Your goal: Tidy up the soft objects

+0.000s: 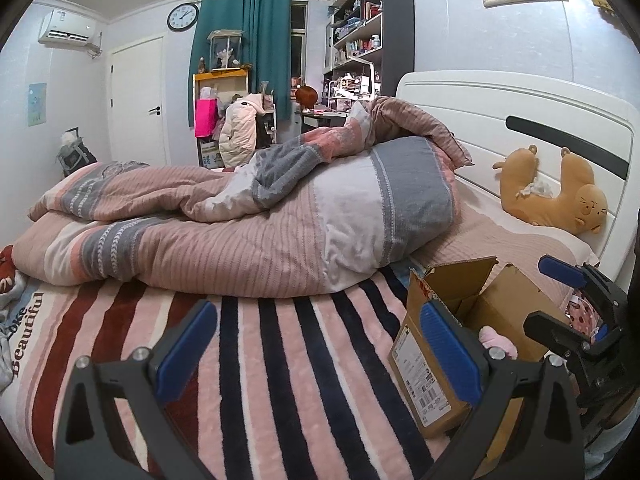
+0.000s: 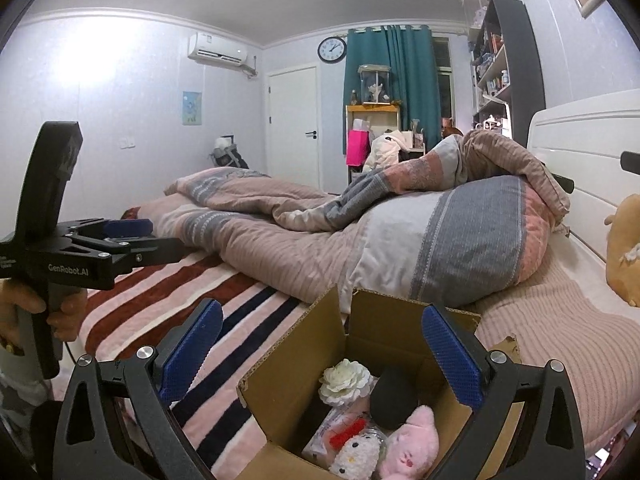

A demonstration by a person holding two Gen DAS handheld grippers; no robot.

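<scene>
**Empty claws over a half-filled box of plush**

The right gripper [image 2: 322, 354] hangs just above the cardboard box [image 2: 280, 392], its blue ribbed pads spread wide with nothing between them. Inside the box lie a pink plush [image 2: 410, 446], a white knitted cat doll [image 2: 356, 458], a white fabric flower [image 2: 346, 380] and a dark rounded piece I cannot identify. All look light and squashy; they should give under the pads instead of slipping, so a pinch across the fattest part of the body would likely hold best.

To the left of the box, the left gripper [image 1: 320, 354] sits over the striped fleece blanket [image 1: 280, 360], its jaws apart and empty.

Beyond the box, toward the white headboard, a tan plush cat [image 1: 560, 196] lies upside down, legs in the air. It is probably the next soft thing to collect: bulky but light, best taken by a leg or the narrow middle. Behind the box the ribbed quilt [image 1: 240, 220] is heaped loosely.
</scene>
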